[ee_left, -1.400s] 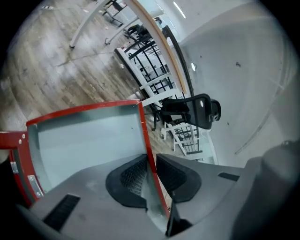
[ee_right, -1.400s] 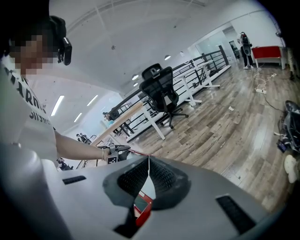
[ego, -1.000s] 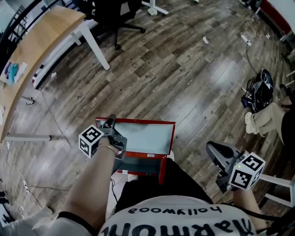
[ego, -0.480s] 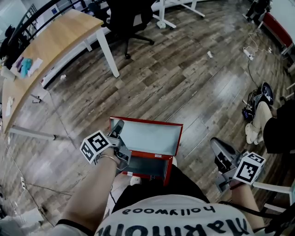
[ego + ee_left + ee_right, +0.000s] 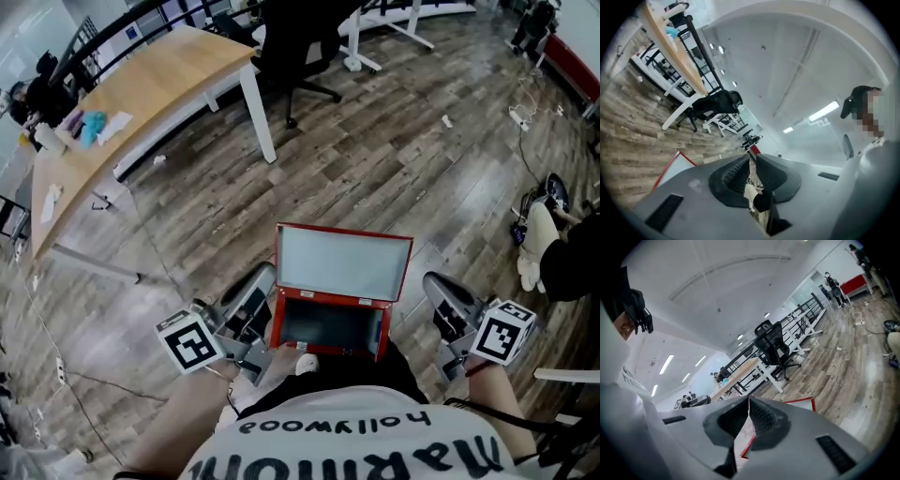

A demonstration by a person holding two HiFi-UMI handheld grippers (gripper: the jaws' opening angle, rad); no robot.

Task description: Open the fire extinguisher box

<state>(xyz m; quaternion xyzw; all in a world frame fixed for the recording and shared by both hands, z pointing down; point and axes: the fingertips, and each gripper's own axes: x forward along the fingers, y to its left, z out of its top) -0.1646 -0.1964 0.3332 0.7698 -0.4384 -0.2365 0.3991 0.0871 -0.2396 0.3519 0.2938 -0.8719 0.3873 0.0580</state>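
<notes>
The red fire extinguisher box [image 5: 330, 349] stands on the floor right in front of me, its glass-paned lid [image 5: 343, 263] swung up and its dark inside showing. My left gripper [image 5: 260, 279] hangs just left of the box, apart from the lid. Its jaws have just been closing and stand shut with nothing between them [image 5: 751, 158]. My right gripper [image 5: 437, 284] floats off the box's right side, shut and empty [image 5: 749, 400]. A red-edged corner of the lid [image 5: 674, 163] shows in the left gripper view, and another [image 5: 802, 404] in the right gripper view.
A long wooden desk [image 5: 131, 103] runs along the upper left and a black office chair [image 5: 302, 37] stands beyond the box. A seated person's leg and shoe [image 5: 539, 246] are at the right edge. Cables and a power strip [image 5: 521, 114] lie on the plank floor.
My left gripper has come off the lid's left edge and now sits beside the box. The lid stays raised. My right gripper has drawn in nearer the box's right side.
</notes>
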